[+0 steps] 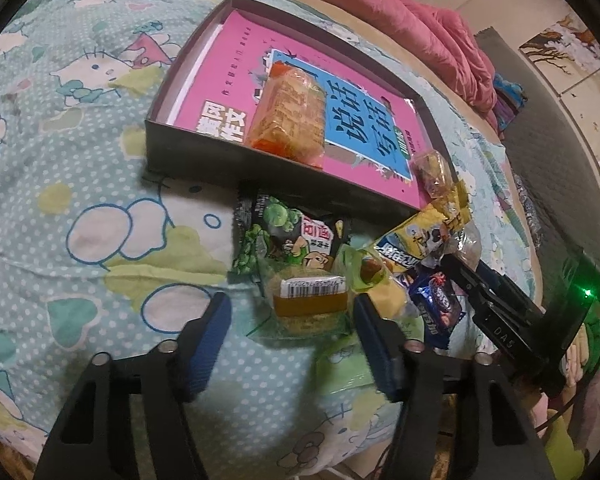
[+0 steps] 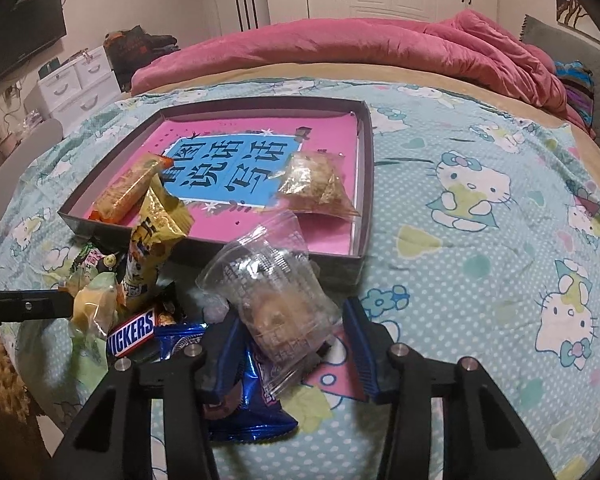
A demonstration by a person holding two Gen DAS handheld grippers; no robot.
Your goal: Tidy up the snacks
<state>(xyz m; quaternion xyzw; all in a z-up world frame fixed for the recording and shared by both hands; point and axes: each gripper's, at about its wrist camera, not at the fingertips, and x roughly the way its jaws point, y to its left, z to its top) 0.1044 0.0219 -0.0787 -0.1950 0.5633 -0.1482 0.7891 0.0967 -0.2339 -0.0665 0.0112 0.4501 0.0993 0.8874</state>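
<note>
The snacks lie in a loose heap on the cartoon-print bedspread [image 2: 480, 240], just in front of the near wall of the shallow dark box [image 2: 364, 148]; inside the box, on a pink book [image 1: 236, 64], an orange wafer pack [image 1: 290, 114] and a clear pouch of crumbly pieces [image 2: 320, 184] already rest, so the sorting looks partly done; the left gripper [image 1: 290, 312] straddles a round cake in a clear wrapper with a barcode label [image 1: 308, 304], which sits squarely between the blue pads, its width running across the gap; the right-hand pad looks to be against the wrapper while the other stands clear of it, so nothing is clamped yet; the right gripper [image 2: 292, 340] frames a clear packet holding a small pastry [image 2: 278, 304], whose long axis points away from the fingers toward the box; its near end lies between the pads, the left pad close by or touching, the other apart, so I judge it ungrasped; each hand is nearest its own packet, and the box lies straight ahead of both; a Snickers bar [image 2: 134, 330] and a blue packet [image 2: 244, 408] lie to the left of the right gripper
</note>
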